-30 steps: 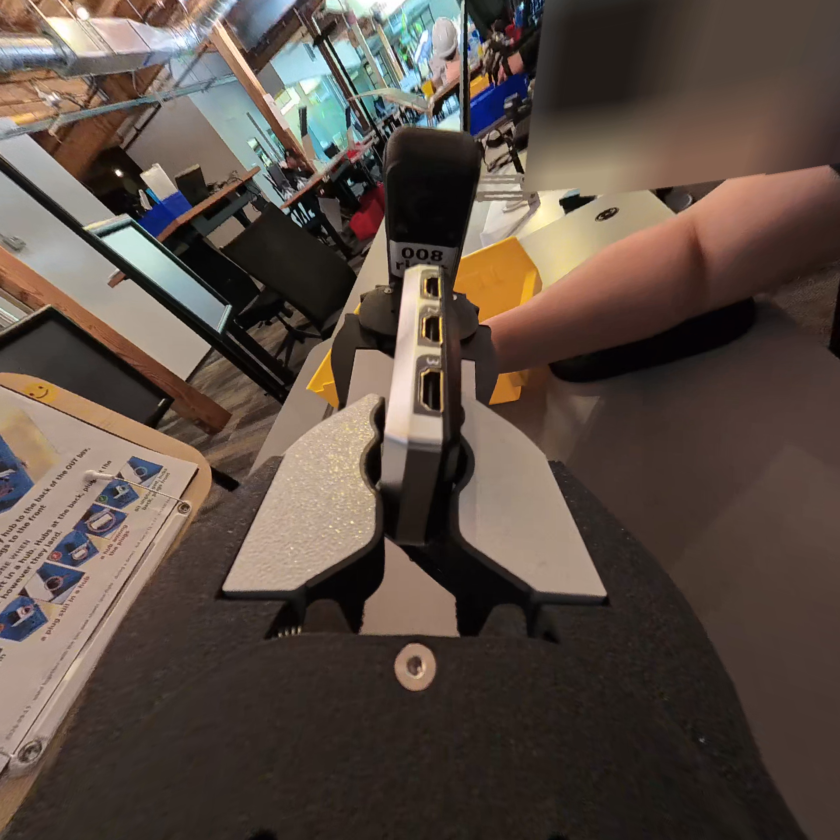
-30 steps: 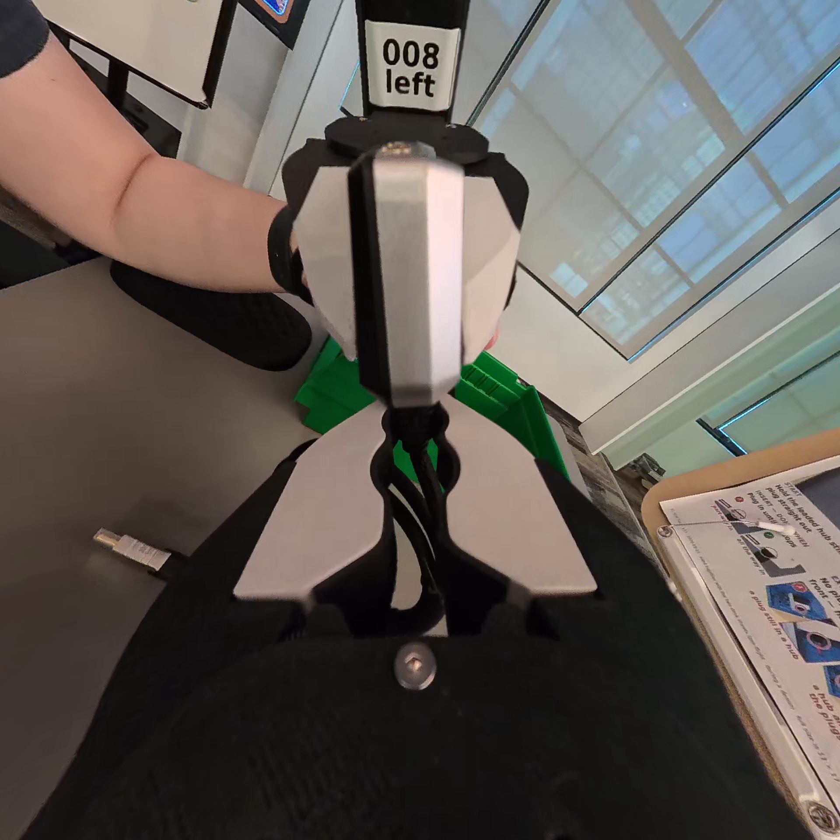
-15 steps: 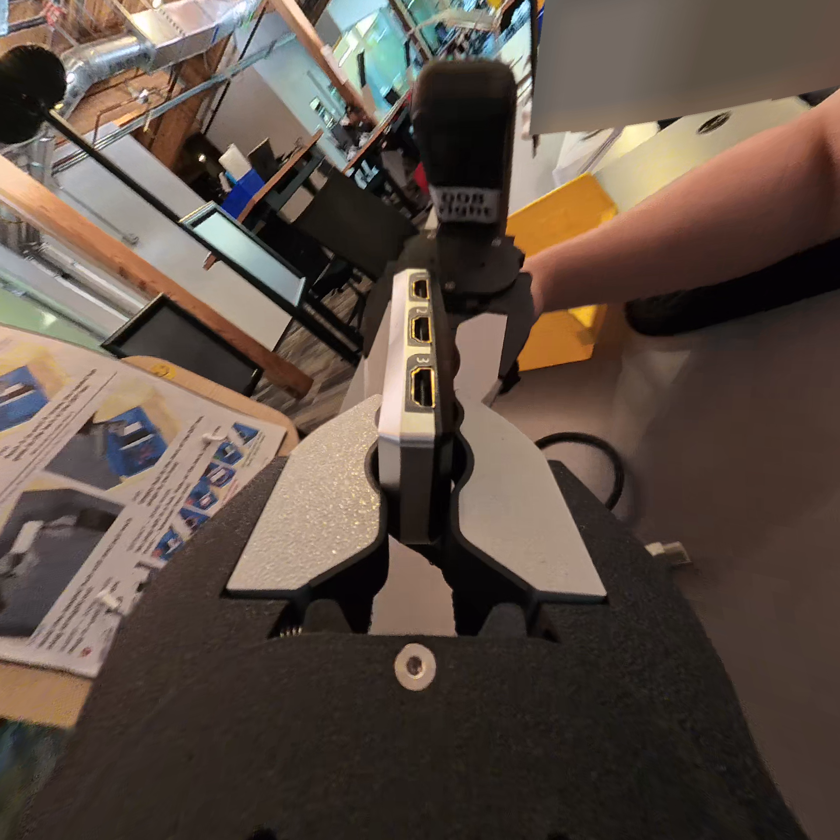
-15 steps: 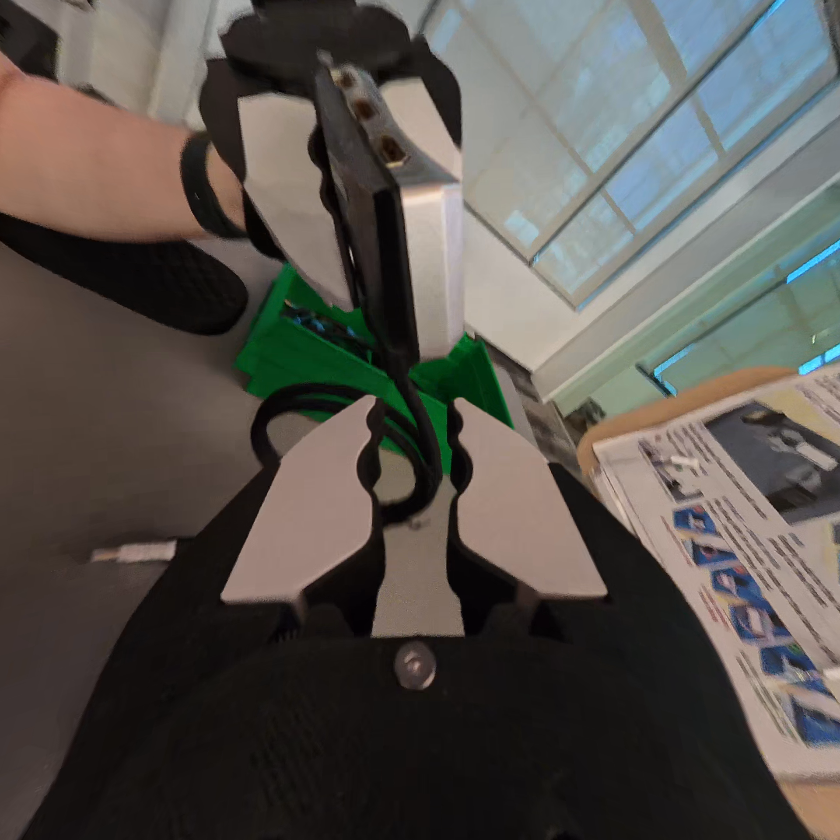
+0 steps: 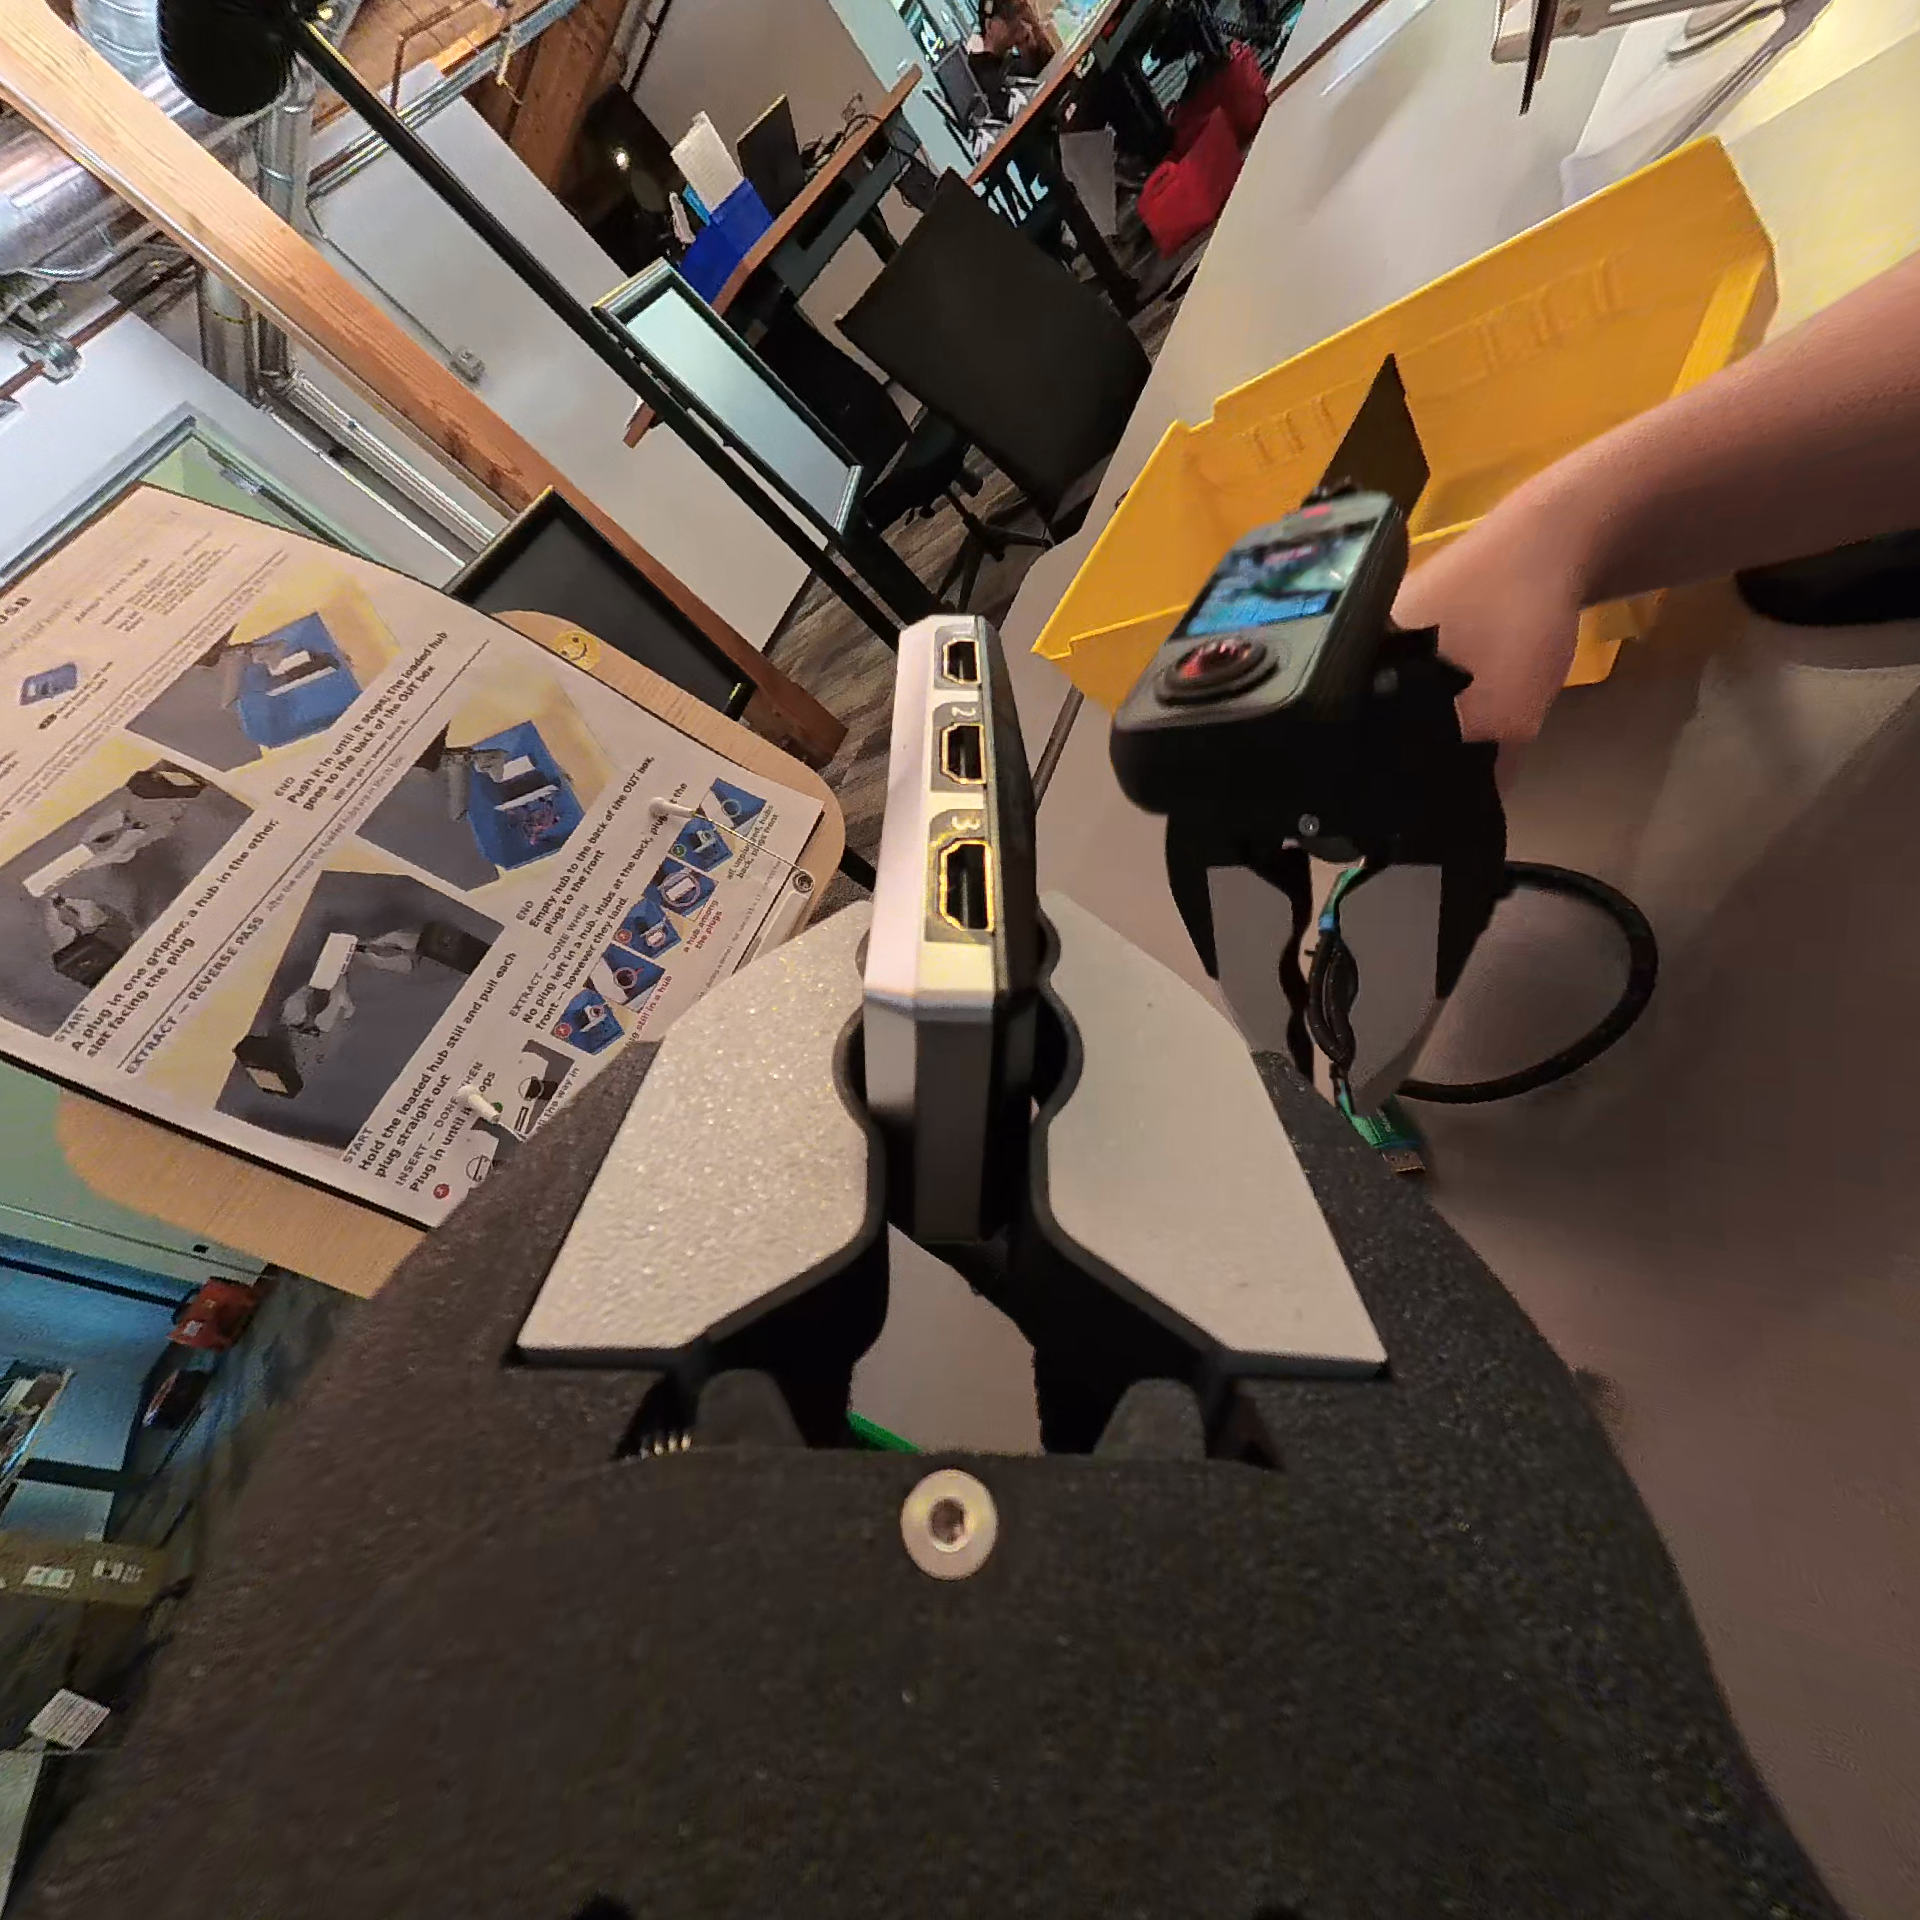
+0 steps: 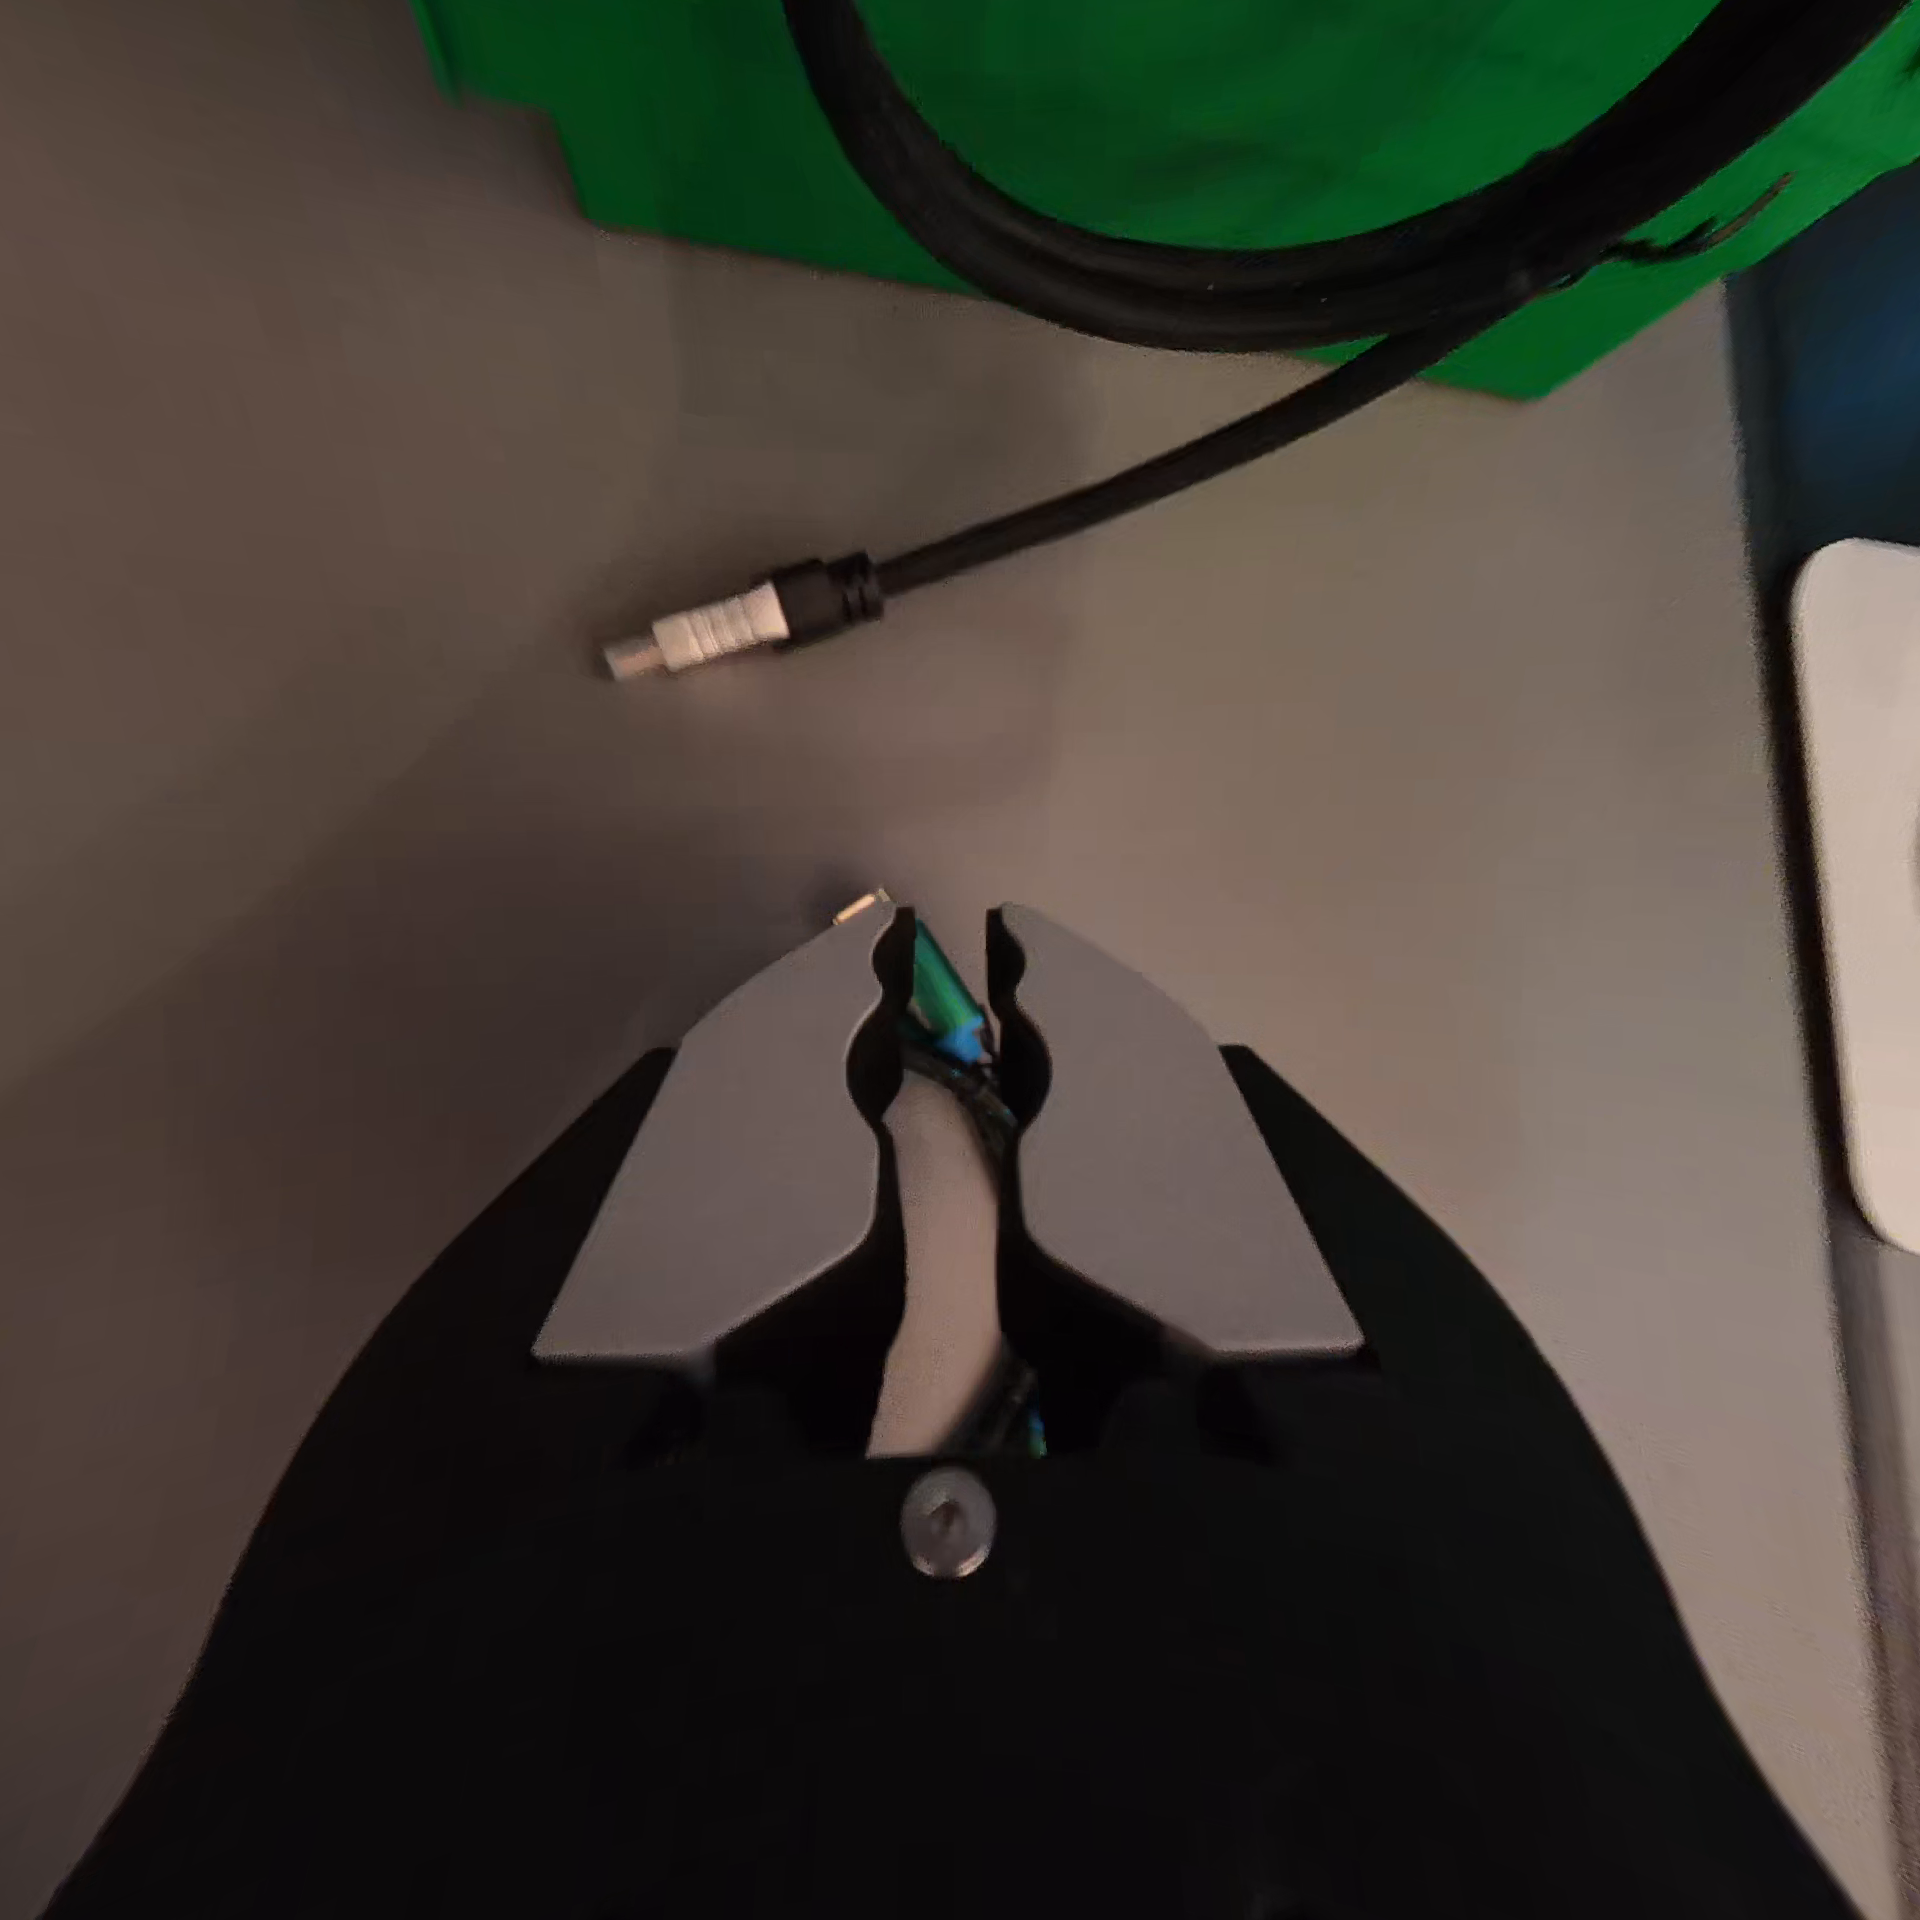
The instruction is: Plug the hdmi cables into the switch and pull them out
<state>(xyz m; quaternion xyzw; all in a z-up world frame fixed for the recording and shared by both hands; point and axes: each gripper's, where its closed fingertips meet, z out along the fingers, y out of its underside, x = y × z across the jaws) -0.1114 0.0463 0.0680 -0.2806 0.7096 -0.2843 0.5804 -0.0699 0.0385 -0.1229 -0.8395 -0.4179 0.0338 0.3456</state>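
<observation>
Grey desk (image 6: 312, 520), left claw (image 5: 951, 1049) clamping switch (image 5: 951, 883), right claw (image 6: 940, 935) part-open astride green plug (image 6: 940, 987) (blurred).

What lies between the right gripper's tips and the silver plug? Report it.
Only bare grey table, seen in the right wrist view, separates the right gripper from the silver plug.

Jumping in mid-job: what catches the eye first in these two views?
The silver HDMI switch stands clamped on edge in the left gripper, its three ports all empty. The right gripper points down at the grey table, jaws around a green-ended plug. A second black cable with a silver plug lies ahead, running to the green bin.
</observation>
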